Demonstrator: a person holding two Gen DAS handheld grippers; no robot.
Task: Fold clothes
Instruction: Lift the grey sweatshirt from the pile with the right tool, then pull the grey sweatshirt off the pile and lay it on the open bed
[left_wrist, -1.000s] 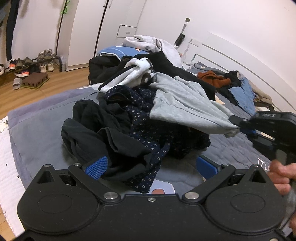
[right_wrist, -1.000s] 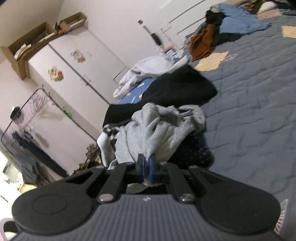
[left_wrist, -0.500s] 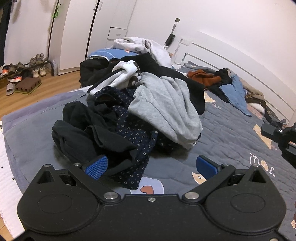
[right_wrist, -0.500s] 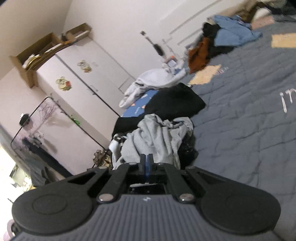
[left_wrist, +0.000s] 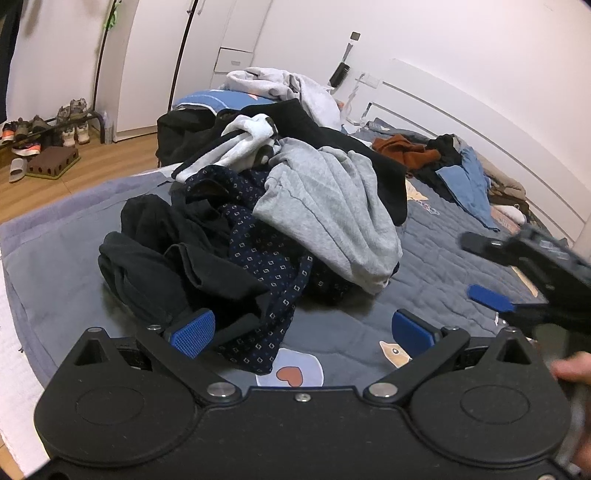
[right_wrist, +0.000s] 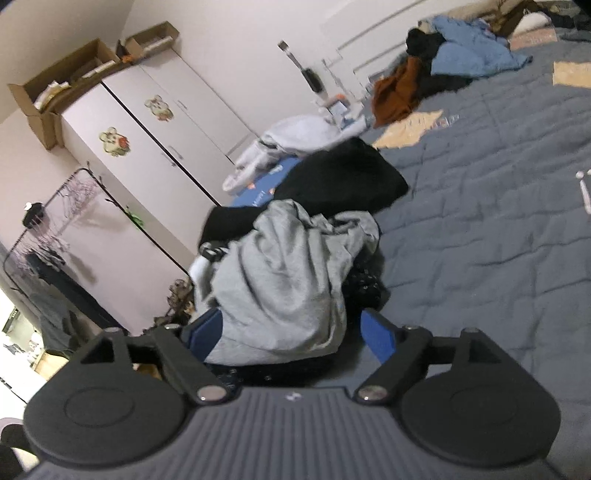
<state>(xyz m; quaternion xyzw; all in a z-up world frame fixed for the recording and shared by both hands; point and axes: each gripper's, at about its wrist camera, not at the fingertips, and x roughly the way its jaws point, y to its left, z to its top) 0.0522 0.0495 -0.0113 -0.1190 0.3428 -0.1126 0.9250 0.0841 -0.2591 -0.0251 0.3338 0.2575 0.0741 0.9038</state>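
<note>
Grey top (left_wrist: 332, 218) lies crumpled atop the pile (left_wrist: 236, 236) on the bed (left_wrist: 443, 258), unfolded. Left gripper (left_wrist: 301, 328) spread wide, empty. Right gripper (right_wrist: 291, 328) spread, straddling grey cloth, not pinching. Judged step: picking a garment; next needs a hem pinch and lift clear.

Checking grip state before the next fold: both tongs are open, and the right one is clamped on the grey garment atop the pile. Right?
Not quite. The right tongs are open, blue pads spread on either side of the grey garment, not clamped on it, as the right wrist view shows. The left tongs are open too.
</note>
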